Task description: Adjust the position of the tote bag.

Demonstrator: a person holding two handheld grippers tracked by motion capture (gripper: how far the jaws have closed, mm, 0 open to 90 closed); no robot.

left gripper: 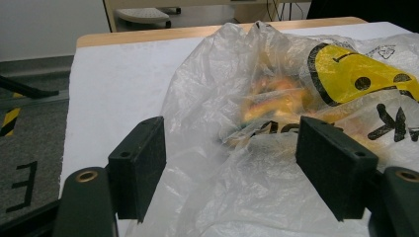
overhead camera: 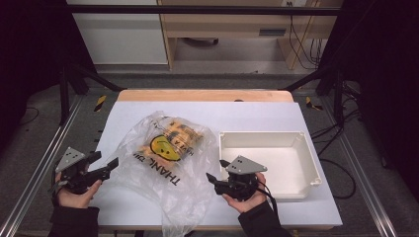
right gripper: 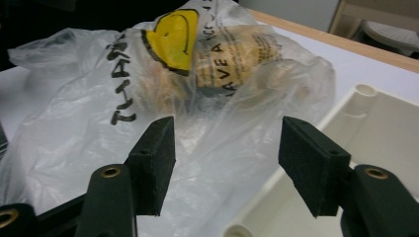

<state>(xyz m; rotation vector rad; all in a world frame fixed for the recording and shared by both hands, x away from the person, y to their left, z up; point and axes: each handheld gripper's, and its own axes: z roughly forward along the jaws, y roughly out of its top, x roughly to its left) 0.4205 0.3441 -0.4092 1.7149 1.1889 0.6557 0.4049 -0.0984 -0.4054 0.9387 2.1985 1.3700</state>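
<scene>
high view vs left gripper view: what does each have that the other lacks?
High view alone: the white bin right of the bag, the right claw open beside it, and both hands, left hand included. Left gripper view alone: a close look along the left claw, open, with the bag's film lying between its pads but not pinched, plus a floor strip with a black-yellow marking. Shared: the clear plastic bag with its yellow smiley print and orange contents, on the white table cover.
</scene>
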